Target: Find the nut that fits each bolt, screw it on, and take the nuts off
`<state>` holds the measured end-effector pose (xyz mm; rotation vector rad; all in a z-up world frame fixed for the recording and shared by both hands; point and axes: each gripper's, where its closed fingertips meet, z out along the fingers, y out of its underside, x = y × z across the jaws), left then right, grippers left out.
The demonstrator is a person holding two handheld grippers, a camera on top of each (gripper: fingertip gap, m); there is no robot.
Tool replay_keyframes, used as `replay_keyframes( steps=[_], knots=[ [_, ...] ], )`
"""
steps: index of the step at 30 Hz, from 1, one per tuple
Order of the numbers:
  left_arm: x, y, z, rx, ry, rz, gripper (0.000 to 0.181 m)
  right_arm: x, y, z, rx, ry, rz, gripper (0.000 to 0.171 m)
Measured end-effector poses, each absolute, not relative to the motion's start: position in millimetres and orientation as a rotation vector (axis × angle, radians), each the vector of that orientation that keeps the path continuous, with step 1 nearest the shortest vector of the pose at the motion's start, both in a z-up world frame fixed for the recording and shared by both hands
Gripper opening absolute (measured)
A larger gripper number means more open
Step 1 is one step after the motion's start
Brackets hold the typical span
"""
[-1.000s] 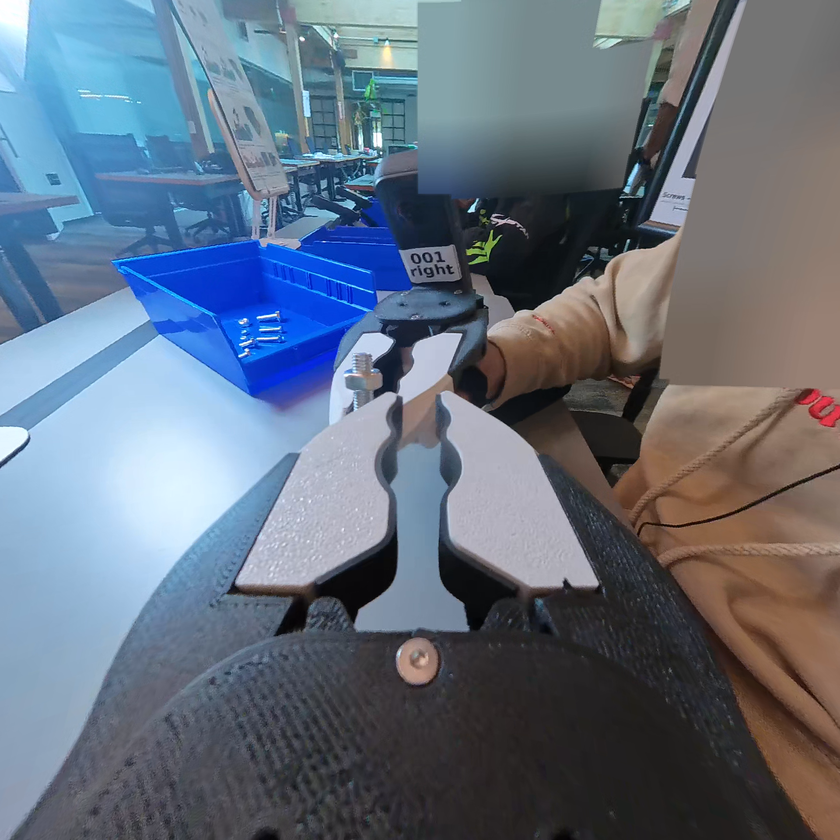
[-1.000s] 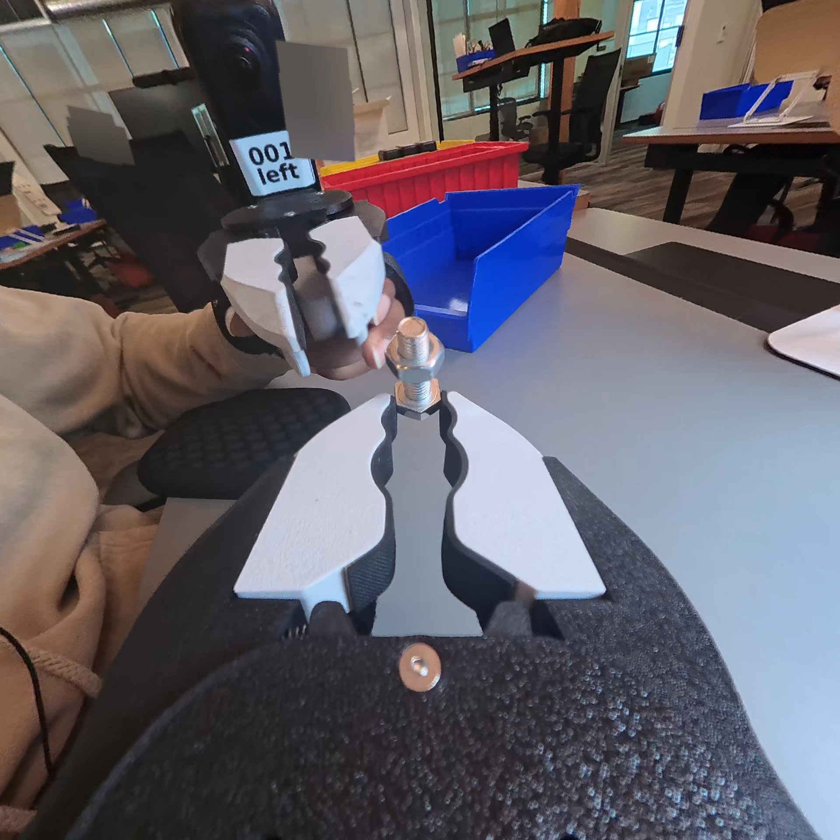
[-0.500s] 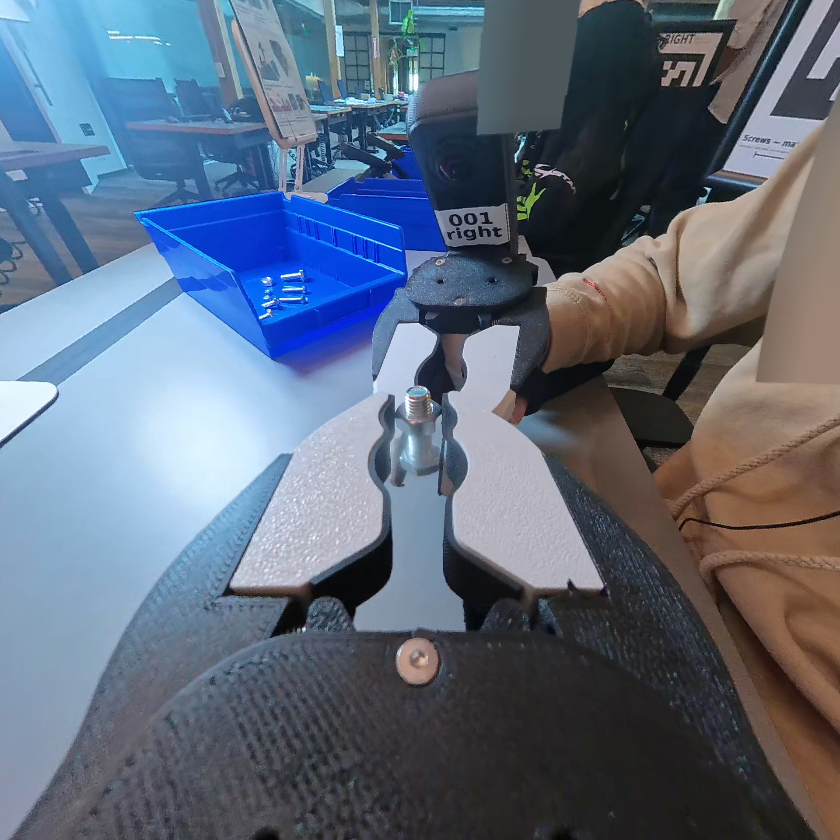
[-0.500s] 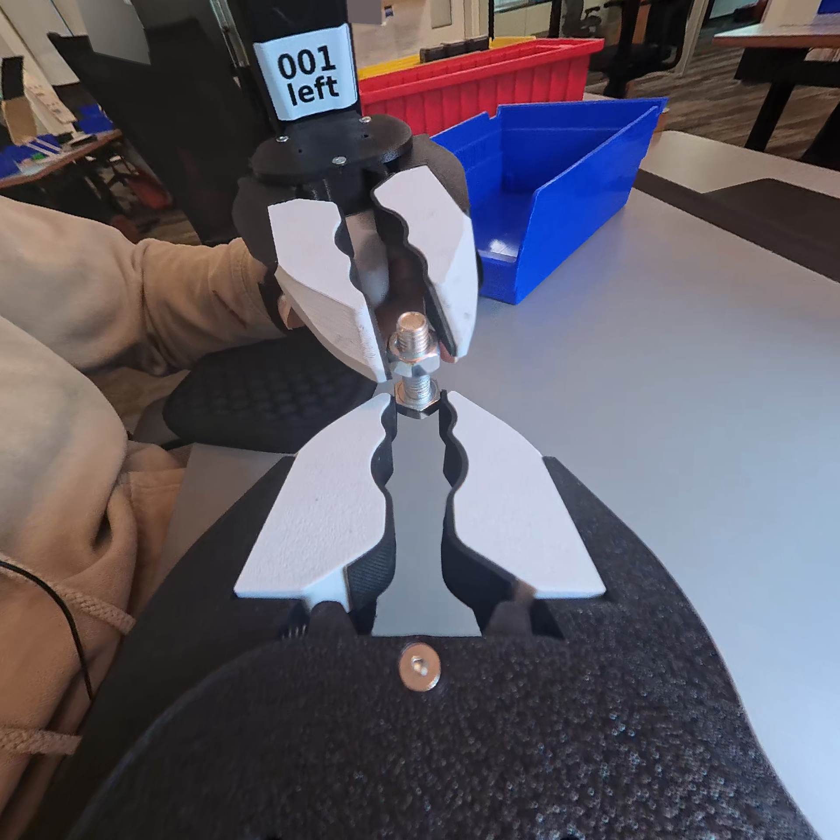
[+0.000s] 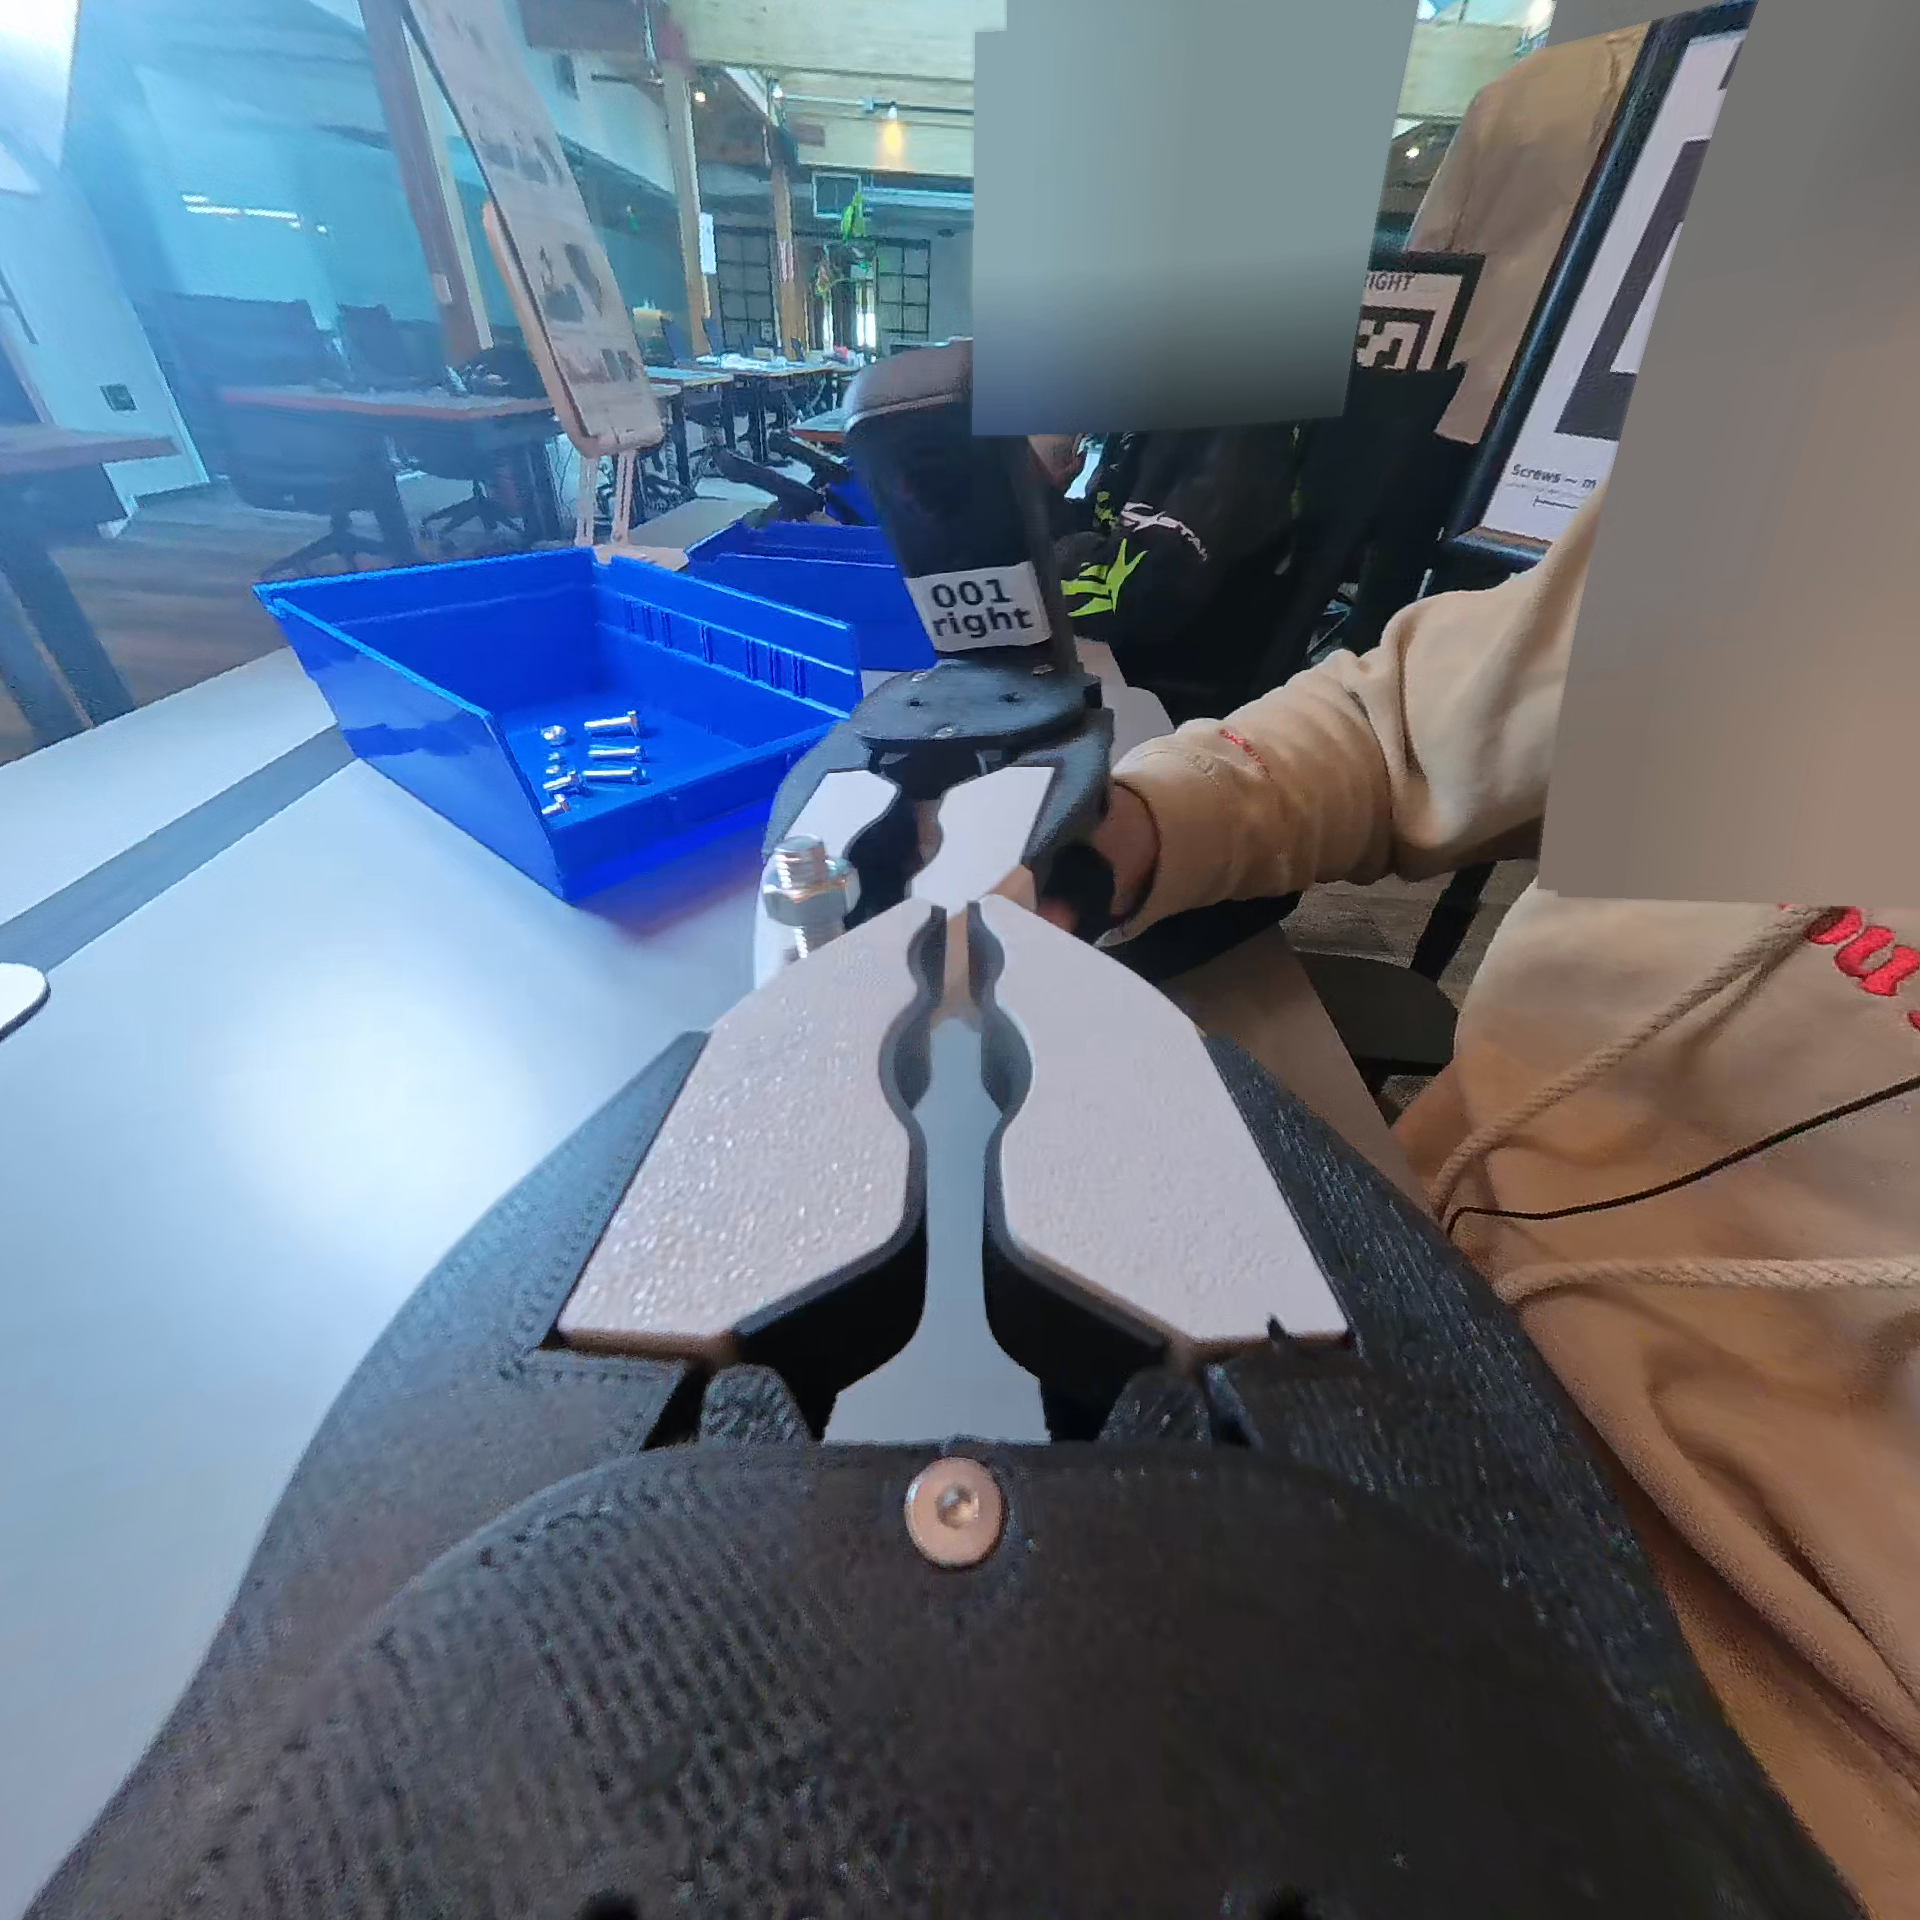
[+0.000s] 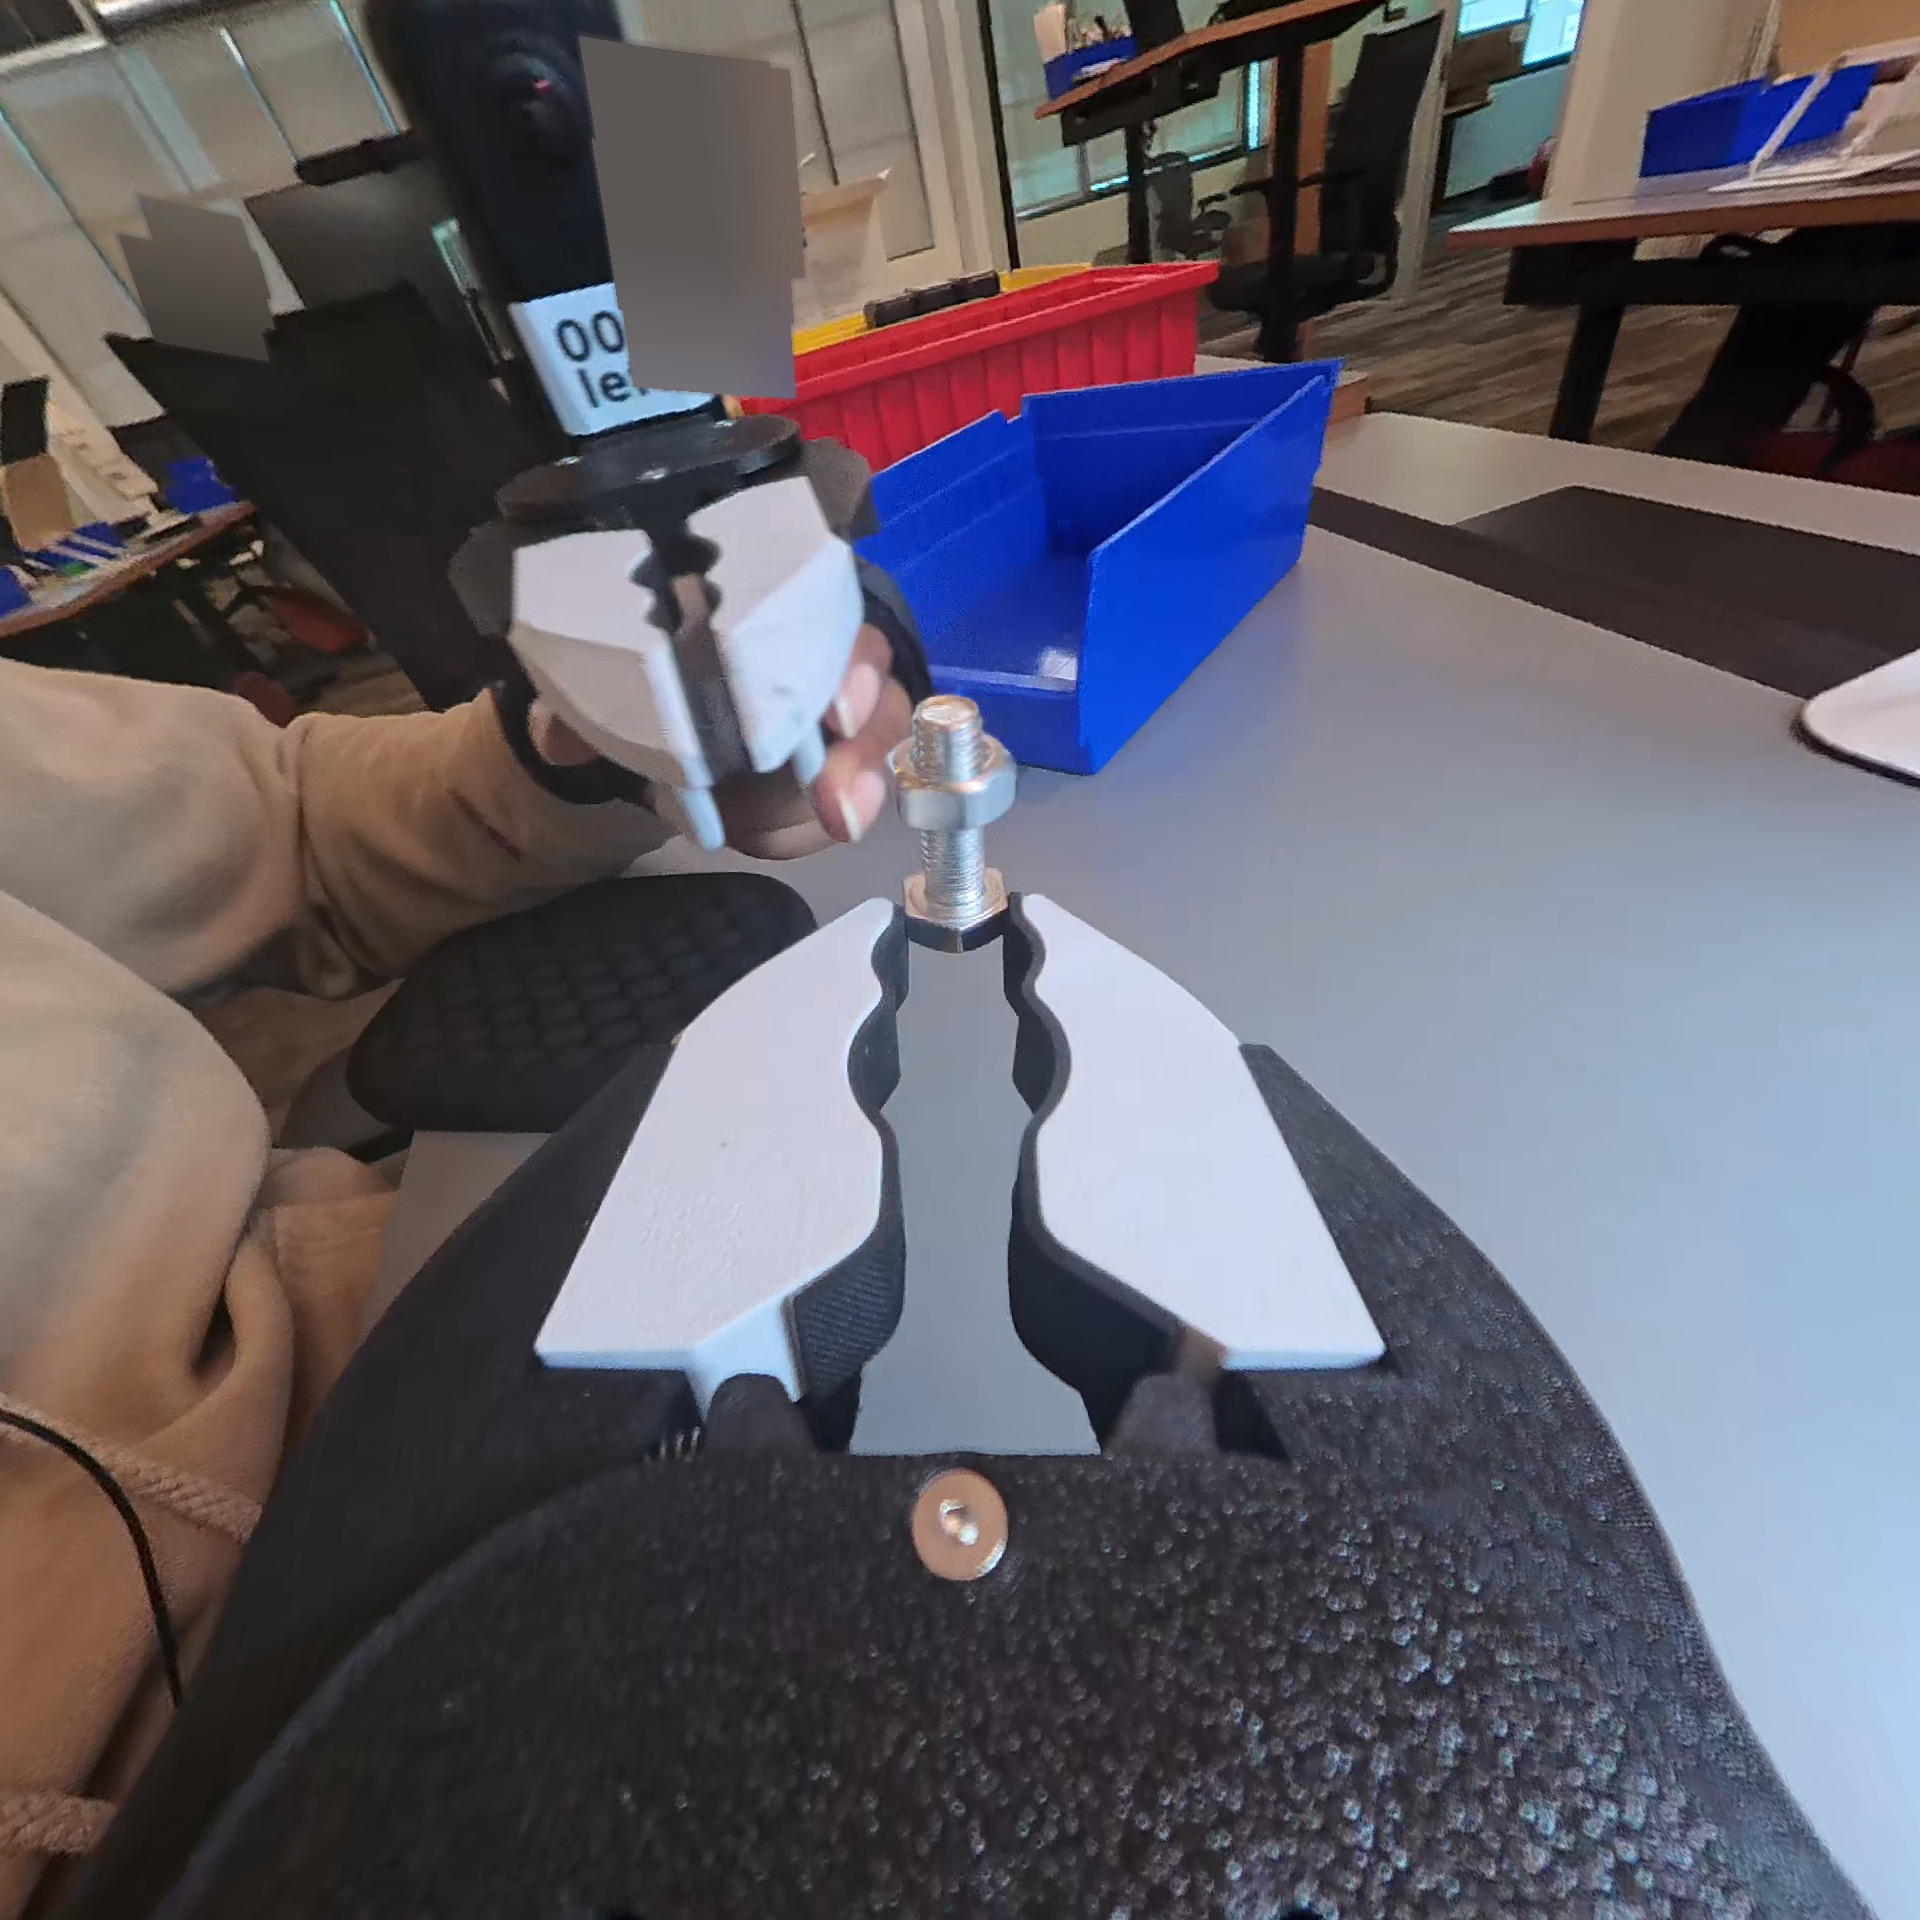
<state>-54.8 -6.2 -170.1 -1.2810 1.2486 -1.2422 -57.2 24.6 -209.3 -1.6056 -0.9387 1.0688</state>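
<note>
My right gripper (image 6: 956,914) is shut on the hex head of a silver bolt (image 6: 951,868) and holds it upright above the grey table (image 6: 1455,935). A silver nut (image 6: 953,784) sits on the thread near the bolt's top. My left gripper (image 5: 956,914) is shut with nothing between its white fingers (image 5: 821,1091). In the right wrist view it (image 6: 753,792) hangs just left of the nut and does not touch it. In the left wrist view the bolt and nut (image 5: 808,894) stand just left of my left fingertips.
A blue bin (image 5: 457,727) with several small bolts (image 5: 592,758) stands at the far left. Another blue bin (image 6: 1195,582) and a red bin (image 6: 997,353) stand behind the bolt. A person in a beige sleeve (image 5: 1351,748) sits close by. About 5 cm separates my left fingertips from my right.
Half a second ago my left fingers stood around the nut on the bolt. They have since drawn off to the side and come together on air. The nut stays on the bolt in my right gripper.
</note>
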Motion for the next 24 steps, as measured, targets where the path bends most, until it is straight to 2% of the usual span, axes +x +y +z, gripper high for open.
replay_keyframes(
  steps=[9, 14, 15, 16, 17, 20, 24],
  knots=[
    [-46.9, 8.7, -177.8, -1.326, 1.192, -1.119, 0.041, -66.2, 13.6, -212.7, -1.592, -1.017, 1.053, 0.018],
    [-46.8, 4.0, -180.5, -1.335, 1.228, -1.136, 0.035, -64.7, 15.2, -211.7, -1.590, -1.007, 1.043, 0.018],
    [-49.6, 4.5, -178.1, -1.331, 1.224, -1.147, 0.029, -63.2, 17.1, -210.8, -1.591, -0.995, 1.035, 0.018],
    [-53.0, 0.1, -173.8, -1.295, 1.241, -1.183, 0.007, -60.9, 20.5, -209.7, -1.595, -0.975, 1.030, 0.018],
    [-54.9, -3.5, -169.9, -1.269, 1.244, -1.209, 0.002, -58.7, 23.1, -208.7, -1.601, -0.961, 1.035, 0.018],
    [-54.6, 1.0, -171.1, -1.272, 1.240, -1.138, 0.007, -56.5, 25.1, -207.9, -1.600, -0.959, 1.021, 0.018],
    [-52.3, 11.4, -171.7, -1.288, 1.178, -1.091, 0.026, -63.3, 17.0, -210.9, -1.595, -1.002, 1.029, 0.018]
  ],
)
